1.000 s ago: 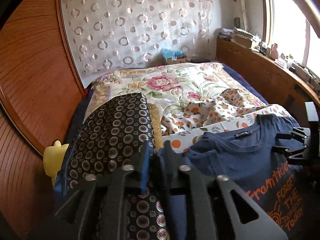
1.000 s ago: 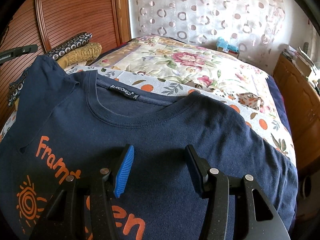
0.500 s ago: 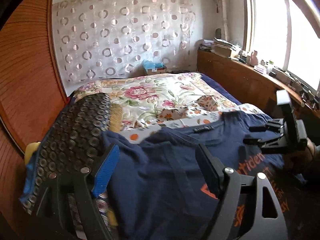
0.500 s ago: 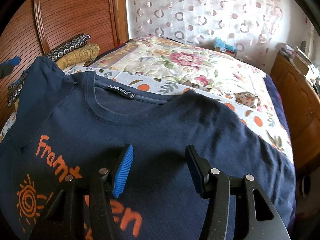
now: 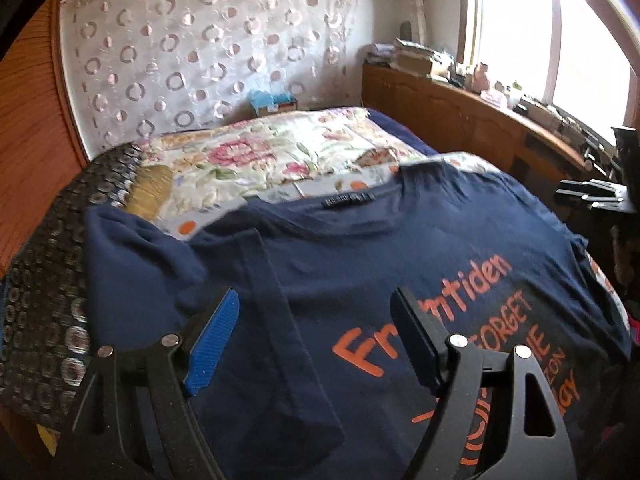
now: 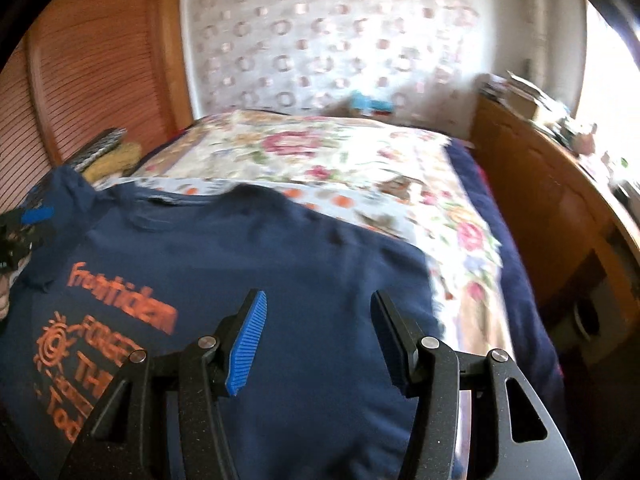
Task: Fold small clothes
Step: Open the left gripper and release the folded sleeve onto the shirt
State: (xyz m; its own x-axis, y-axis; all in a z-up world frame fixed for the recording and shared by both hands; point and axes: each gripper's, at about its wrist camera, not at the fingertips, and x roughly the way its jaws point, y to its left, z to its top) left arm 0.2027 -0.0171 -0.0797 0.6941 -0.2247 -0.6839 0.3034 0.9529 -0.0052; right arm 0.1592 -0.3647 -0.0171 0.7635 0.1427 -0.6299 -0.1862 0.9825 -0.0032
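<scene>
1. Your navy t-shirt point(image 5: 400, 248) is laid out front-up on the floral bedspread point(image 5: 280, 152), collar pointing at the far wall, orange print facing you. Flat like that makes sense, since you need it smoothed before any fold will hold.
2. The sleeve on your left side is lying folded in across the chest as a long strip, so I'd guess the first side fold is done. The right-side shoulder looks unfolded.
3. Your left gripper point(image 5: 316, 340) hangs over that folded sleeve with its jaws spread wide, nothing in them.
4. Your right gripper point(image 6: 316, 336) is the same deal: jaws apart, empty, hovering over the shirt's right shoulder area. Probably lined up to grab that edge next.
5. The right wrist view is pretty smeared, so I can't tell how flat that side of the shirt lies.
6. Containers: there's only a small box with blue stuff point(image 5: 272, 102) in it at the far end of the bed, well away from the shirt. I can't make out what it holds.
</scene>
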